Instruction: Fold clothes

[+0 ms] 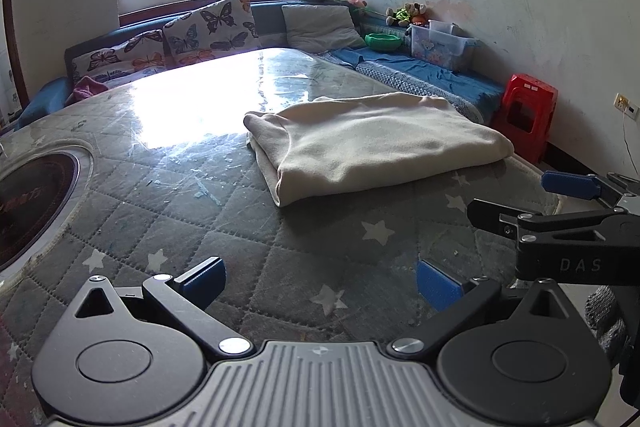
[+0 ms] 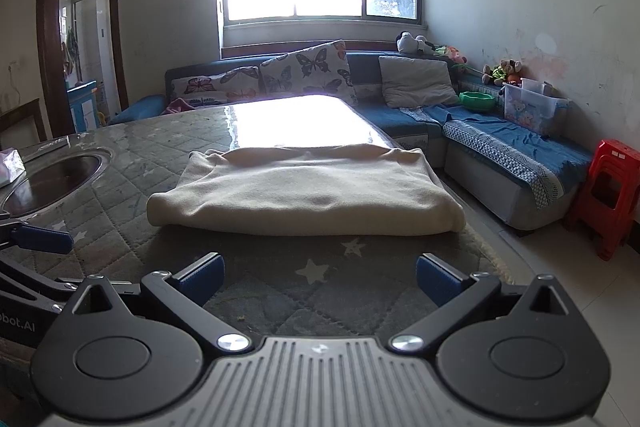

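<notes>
A cream garment [image 1: 372,143] lies folded into a thick rectangle on the quilted grey table cover [image 1: 168,211]. It also shows in the right wrist view [image 2: 304,191], straight ahead. My left gripper [image 1: 320,285] is open and empty, above the cover, short of the garment's near left corner. My right gripper [image 2: 320,279] is open and empty, just short of the garment's near edge. The right gripper also shows at the right of the left wrist view [image 1: 520,199], open, and one left fingertip [image 2: 40,239] shows at the left of the right wrist view.
A round inset hotplate [image 1: 28,203] sits in the table at left. A blue corner sofa [image 2: 500,143] with butterfly cushions [image 2: 304,71], toys and a plastic box [image 2: 532,107] runs behind and right. A red stool [image 2: 608,191] stands on the floor at right.
</notes>
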`<state>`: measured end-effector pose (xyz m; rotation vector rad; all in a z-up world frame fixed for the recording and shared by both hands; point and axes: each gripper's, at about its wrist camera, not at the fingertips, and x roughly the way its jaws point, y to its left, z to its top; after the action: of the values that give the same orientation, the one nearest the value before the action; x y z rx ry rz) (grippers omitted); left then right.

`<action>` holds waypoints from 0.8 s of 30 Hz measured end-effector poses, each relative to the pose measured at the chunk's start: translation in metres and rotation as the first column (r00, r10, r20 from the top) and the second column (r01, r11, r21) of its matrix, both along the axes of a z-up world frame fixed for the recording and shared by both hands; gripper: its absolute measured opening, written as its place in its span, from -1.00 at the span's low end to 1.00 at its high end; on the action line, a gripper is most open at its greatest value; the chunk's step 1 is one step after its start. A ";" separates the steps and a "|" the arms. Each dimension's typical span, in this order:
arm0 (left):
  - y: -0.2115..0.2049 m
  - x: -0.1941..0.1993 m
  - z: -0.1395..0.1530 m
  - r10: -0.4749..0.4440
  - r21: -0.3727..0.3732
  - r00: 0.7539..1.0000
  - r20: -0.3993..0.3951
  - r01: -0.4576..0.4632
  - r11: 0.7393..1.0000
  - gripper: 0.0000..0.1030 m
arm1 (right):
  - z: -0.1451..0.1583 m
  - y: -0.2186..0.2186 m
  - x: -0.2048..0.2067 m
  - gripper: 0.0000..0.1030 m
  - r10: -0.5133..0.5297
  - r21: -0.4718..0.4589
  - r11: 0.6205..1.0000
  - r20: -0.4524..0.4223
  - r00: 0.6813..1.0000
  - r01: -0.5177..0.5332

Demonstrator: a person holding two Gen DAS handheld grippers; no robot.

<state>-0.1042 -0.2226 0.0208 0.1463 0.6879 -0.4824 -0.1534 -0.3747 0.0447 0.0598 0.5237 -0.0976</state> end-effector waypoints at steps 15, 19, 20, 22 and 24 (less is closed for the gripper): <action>-0.002 0.003 -0.001 0.000 0.006 1.000 -0.008 0.000 1.000 1.00 | -0.003 -0.002 0.004 1.00 -0.008 0.003 1.000 -0.018 1.000 0.008; -0.002 0.004 -0.001 0.002 0.008 1.000 -0.010 -0.002 1.000 1.00 | -0.004 -0.003 0.005 1.00 -0.012 0.005 1.000 -0.022 1.000 0.012; -0.002 0.004 -0.001 0.002 0.008 1.000 -0.010 -0.002 1.000 1.00 | -0.004 -0.003 0.005 1.00 -0.013 0.006 1.000 -0.023 1.000 0.013; -0.002 0.005 -0.001 0.001 0.007 1.000 -0.011 -0.001 1.000 1.00 | -0.005 -0.003 0.006 1.00 -0.013 0.009 1.000 -0.024 1.000 0.013; -0.003 0.006 -0.001 0.001 0.008 1.000 -0.012 -0.001 1.000 1.00 | -0.004 -0.003 0.006 1.00 -0.013 0.009 1.000 -0.027 1.000 0.013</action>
<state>-0.0982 -0.2252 0.0199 0.1503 0.7016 -0.4798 -0.1470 -0.3776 0.0403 0.0710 0.5505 -0.1092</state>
